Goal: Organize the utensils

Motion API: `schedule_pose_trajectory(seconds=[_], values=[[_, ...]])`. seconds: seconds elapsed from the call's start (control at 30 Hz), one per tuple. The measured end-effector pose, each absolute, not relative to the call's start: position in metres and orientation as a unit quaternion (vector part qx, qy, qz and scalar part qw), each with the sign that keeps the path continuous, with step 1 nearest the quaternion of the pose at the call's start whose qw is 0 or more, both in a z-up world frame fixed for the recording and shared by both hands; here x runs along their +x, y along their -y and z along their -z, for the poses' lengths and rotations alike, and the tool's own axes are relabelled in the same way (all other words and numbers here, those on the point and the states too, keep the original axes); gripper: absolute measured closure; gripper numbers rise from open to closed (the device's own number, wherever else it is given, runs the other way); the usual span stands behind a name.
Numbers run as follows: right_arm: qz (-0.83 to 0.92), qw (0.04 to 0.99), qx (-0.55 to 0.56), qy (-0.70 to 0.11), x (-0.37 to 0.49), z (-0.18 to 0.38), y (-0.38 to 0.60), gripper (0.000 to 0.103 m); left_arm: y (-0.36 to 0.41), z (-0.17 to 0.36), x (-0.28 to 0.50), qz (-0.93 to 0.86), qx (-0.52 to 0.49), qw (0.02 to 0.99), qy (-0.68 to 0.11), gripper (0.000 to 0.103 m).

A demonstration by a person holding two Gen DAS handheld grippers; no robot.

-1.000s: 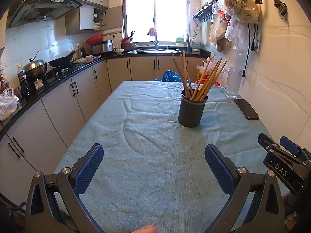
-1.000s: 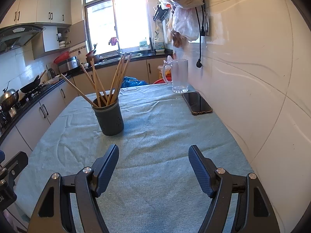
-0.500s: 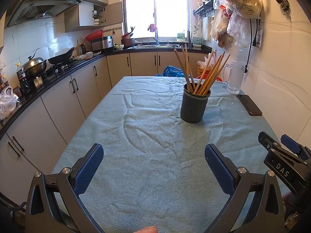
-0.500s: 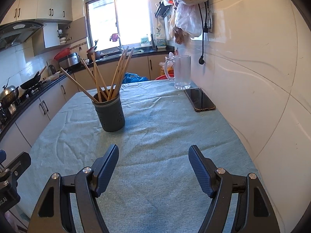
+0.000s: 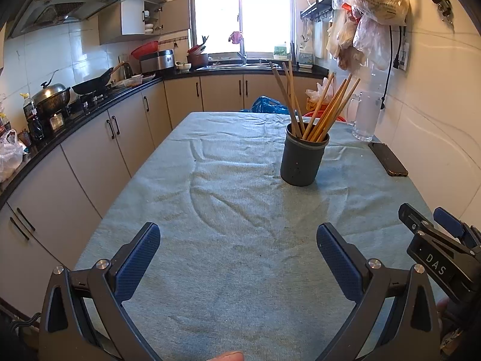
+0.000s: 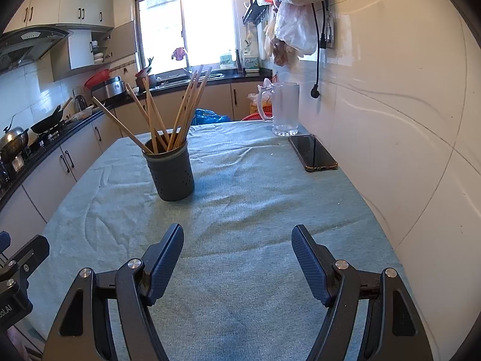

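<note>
Wooden chopsticks (image 5: 312, 108) are seen unmoved in holder (image 5: 303, 160) — both grippers (image 5: 237, 249) (image 6: 237, 252) kept wide, empty — sorting appears complete.

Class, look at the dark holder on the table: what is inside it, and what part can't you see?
Wooden chopsticks stand inside the holder, leaning outward above its rim. Their lower ends and the holder's bottom are hidden by its wall.

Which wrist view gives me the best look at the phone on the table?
The right wrist view: the phone lies nearer, its whole dark screen and case edge showing beside the glass mug. In the left wrist view it sits far right, foreshortened and smaller.
</note>
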State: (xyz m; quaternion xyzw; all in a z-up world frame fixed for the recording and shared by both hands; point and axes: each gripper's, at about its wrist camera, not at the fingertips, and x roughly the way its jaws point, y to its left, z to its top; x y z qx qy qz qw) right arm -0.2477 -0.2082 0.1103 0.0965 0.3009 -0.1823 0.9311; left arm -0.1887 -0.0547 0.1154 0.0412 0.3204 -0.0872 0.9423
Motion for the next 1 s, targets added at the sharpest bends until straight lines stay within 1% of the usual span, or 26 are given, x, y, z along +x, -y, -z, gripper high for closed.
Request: schedule_pose_trajectory(seconds=[1.0], values=[[0.181,0.931,0.095,-0.302,-0.2433,-0.1024,0.2036,0.024,0.0548,-0.1073,-0.182,0.089,0.042,0.938,-0.332,0.0]])
